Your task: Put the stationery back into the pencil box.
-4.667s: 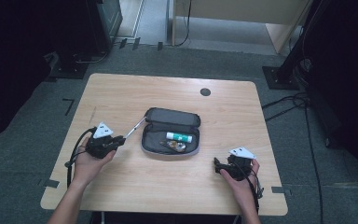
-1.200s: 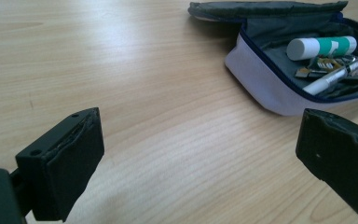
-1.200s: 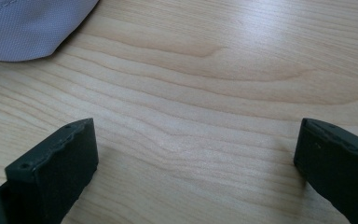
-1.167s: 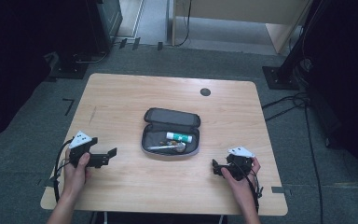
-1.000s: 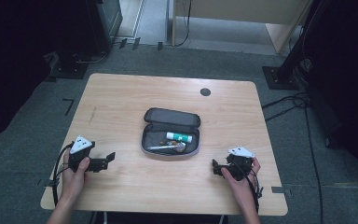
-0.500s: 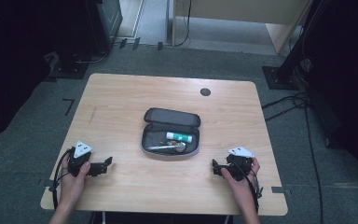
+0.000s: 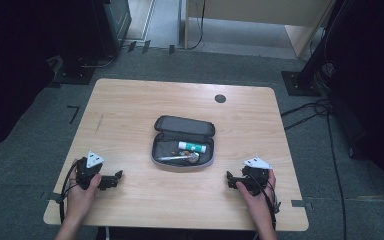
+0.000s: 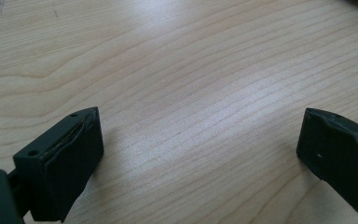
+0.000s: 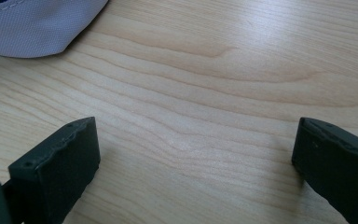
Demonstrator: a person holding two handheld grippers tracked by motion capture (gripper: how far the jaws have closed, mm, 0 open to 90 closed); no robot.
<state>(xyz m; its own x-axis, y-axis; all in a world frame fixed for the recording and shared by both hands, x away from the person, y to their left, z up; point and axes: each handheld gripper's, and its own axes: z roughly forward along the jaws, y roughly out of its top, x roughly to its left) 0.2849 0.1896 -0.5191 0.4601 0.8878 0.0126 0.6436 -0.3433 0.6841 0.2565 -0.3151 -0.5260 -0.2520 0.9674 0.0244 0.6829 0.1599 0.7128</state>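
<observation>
- My left gripper (image 7: 116, 178), black with a grey three-cornered plate on top, rests low on the pale wooden table (image 7: 130, 110) at about 8 o'clock from the table's centre, near the front-left corner. It points toward 3 o'clock.
- In the left gripper view its jaws stand wide apart with bare wood grain between them; they hold nothing (image 8: 200, 154).
- The left hand (image 7: 82, 192) wraps the gripper body from behind, forearm coming in from 6 o'clock.
- The dark grey zip-up fabric pencil case (image 7: 182, 145) lies open at the table's centre, lid flap folded back toward 12 o'clock, well apart from both grippers.
- Inside it I see a white glue stick with a green band (image 7: 192, 147) lying crosswise, and below that a slim silvery pen-like item (image 7: 176, 157); a small brownish thing beside them is too small to tell.
- A small round black grommet hole (image 7: 220, 98) sits at about 1 o'clock from the case, near the far edge.
- My right gripper (image 7: 230, 180) rests at about 4 o'clock, pointing toward 9 o'clock, held by the right hand (image 7: 256, 192).
- In the right gripper view its jaws gape wide over bare wood, empty (image 9: 193, 149); the case's light grey fabric edge (image 9: 32, 23) shows at 11 o'clock.
</observation>
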